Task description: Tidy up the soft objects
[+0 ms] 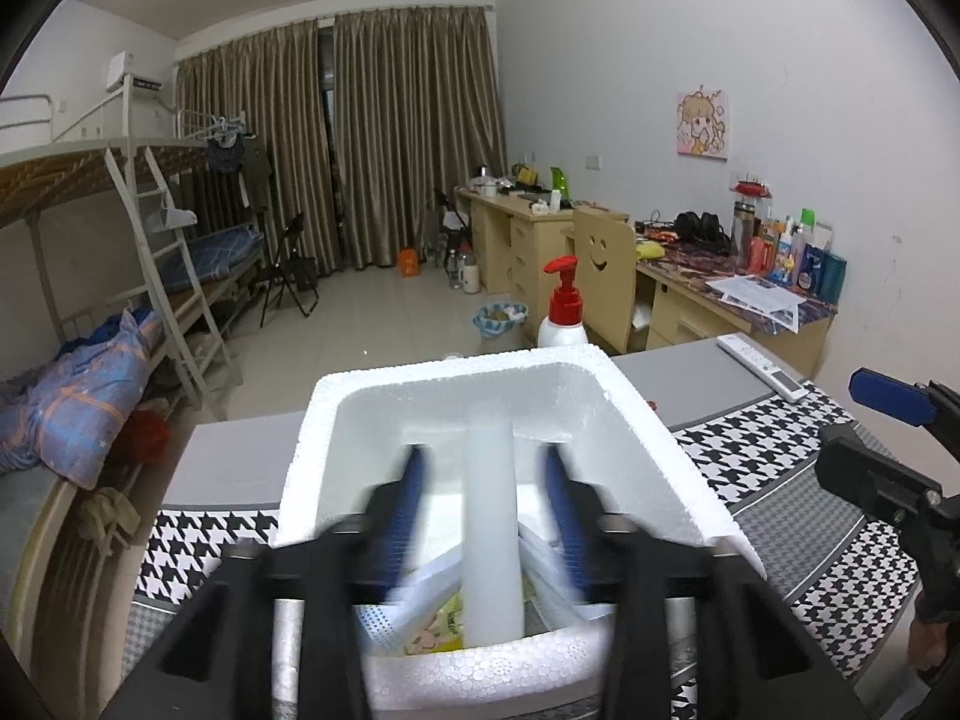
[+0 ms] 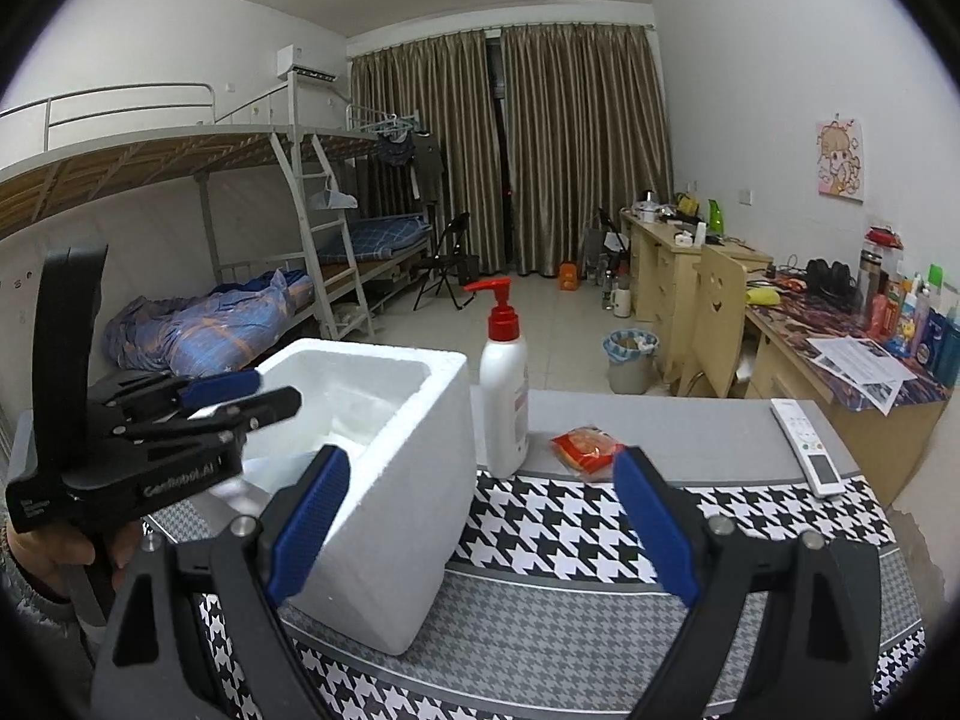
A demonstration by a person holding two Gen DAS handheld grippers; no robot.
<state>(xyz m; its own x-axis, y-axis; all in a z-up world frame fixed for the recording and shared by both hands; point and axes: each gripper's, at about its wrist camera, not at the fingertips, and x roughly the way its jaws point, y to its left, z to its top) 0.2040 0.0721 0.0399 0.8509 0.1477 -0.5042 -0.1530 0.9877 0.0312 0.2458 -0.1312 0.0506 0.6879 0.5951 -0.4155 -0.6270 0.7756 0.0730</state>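
Note:
A white foam box [image 1: 636, 414] stands on the houndstooth cloth; it also shows in the right wrist view [image 2: 414, 456]. My left gripper [image 1: 486, 516] hangs over the box with its blue fingers [image 1: 408, 510] apart, either side of a whitish tube [image 1: 491, 528] that stands in the box; they look blurred. White packets and a yellow-printed pack [image 1: 441, 624] lie in the box. My right gripper [image 2: 480, 516] is open and empty, right of the box. A red snack packet [image 2: 588, 447] lies on the table beyond it. The left gripper also shows in the right wrist view [image 2: 252, 396].
A white pump bottle with a red top [image 2: 504, 390] stands just behind the box. A white remote [image 2: 807, 444] lies at the table's right edge. Beyond the table are bunk beds, desks, a chair and a bin [image 2: 630, 354].

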